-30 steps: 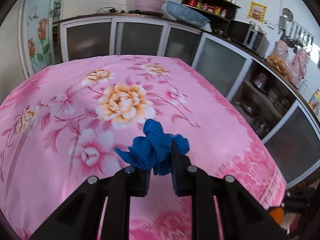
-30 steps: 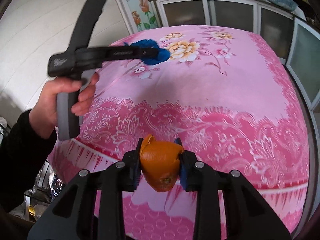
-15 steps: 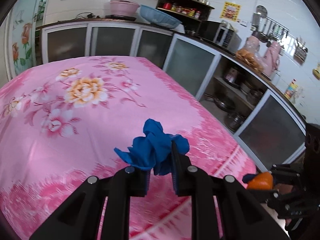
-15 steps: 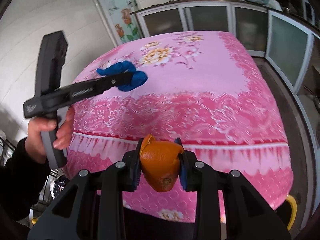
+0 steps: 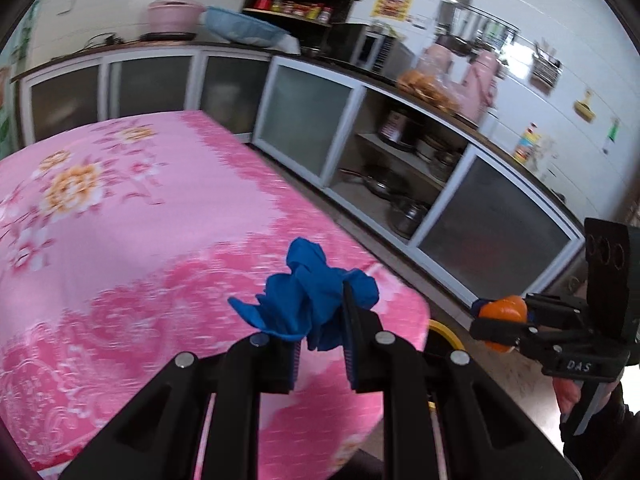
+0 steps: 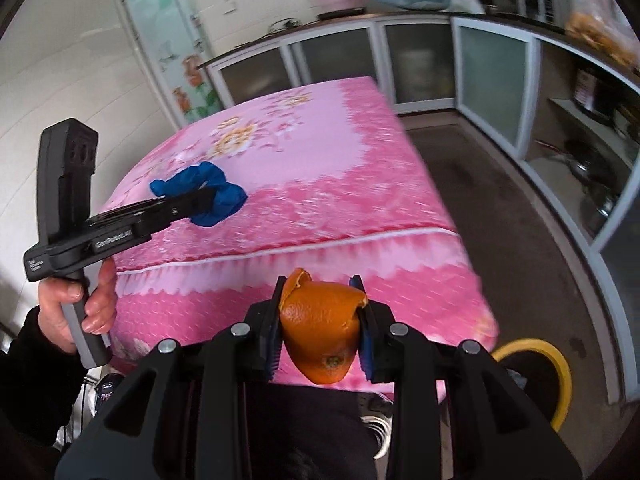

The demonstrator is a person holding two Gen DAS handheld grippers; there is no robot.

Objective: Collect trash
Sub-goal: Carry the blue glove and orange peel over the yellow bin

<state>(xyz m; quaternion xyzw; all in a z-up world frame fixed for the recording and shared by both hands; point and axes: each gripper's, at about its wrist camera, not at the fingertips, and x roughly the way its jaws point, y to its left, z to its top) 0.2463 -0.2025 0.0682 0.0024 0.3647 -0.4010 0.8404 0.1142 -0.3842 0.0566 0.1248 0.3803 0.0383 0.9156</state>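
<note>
My left gripper [image 5: 320,344] is shut on a crumpled blue glove [image 5: 316,300] and holds it above the near right corner of the pink floral table [image 5: 120,208]. It also shows in the right wrist view [image 6: 200,204], glove [image 6: 216,196] in its jaws. My right gripper [image 6: 320,332] is shut on an orange peel [image 6: 324,328], held off the table's edge above the floor. It also shows at the right of the left wrist view [image 5: 500,320]. A yellow-rimmed bin [image 6: 560,372] stands on the floor below, partly hidden by the right gripper.
Kitchen cabinets [image 5: 320,128] with a dark counter run along the back and right walls, with pots on open shelves [image 5: 400,192]. A strip of dark floor [image 6: 500,220] lies between table and cabinets. The bin's rim shows past the table corner [image 5: 448,332].
Both grippers have swung right, away from the table's middle towards its right corner and the floor. The yellow-rimmed bin has come into view. Both keep their hold.
</note>
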